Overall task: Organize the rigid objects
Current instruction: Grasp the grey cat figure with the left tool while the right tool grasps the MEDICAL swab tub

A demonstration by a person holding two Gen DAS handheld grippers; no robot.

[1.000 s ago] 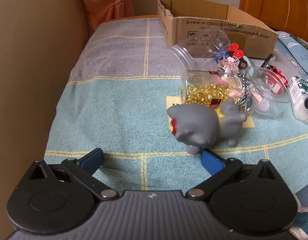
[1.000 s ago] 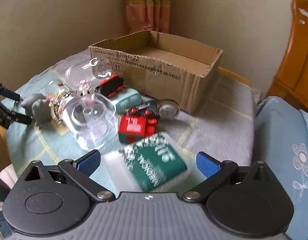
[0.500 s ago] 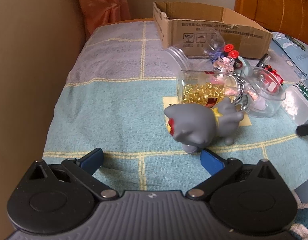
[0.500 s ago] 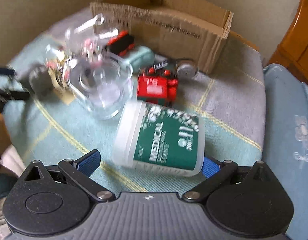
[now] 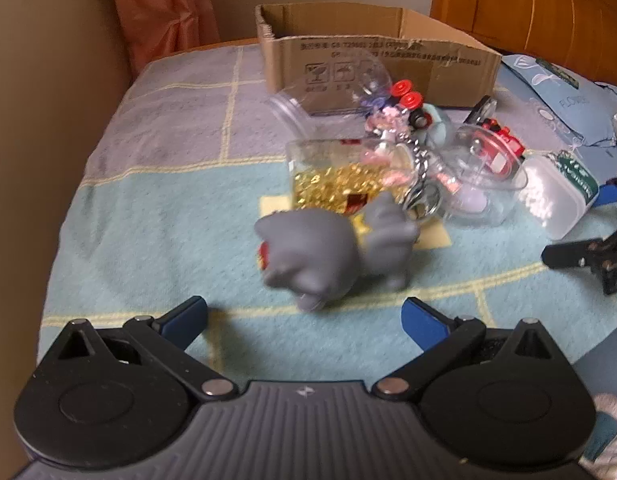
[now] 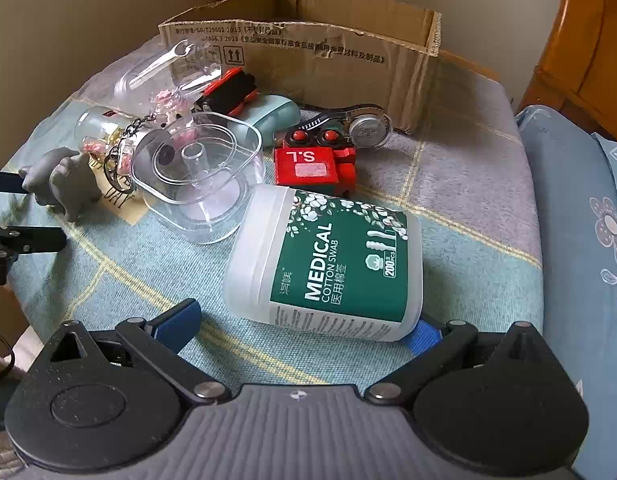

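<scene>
Green "MEDICAL COTTON SWAB" tub (image 6: 328, 264) between open right tongs (image 6: 304, 324), left tongs (image 5: 304, 316) open, red "S.L" toy (image 6: 314, 168)

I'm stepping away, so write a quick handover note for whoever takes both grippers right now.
Left gripper: open, empty, just short of the grey toy figure.
Right gripper: open around the cotton swab tub, which lies on its side; not yet closed.
Cardboard box at the back; nothing seen inside.
Left: tub, figure, red toy, clear containers, keychain all still on the cloth.
</scene>
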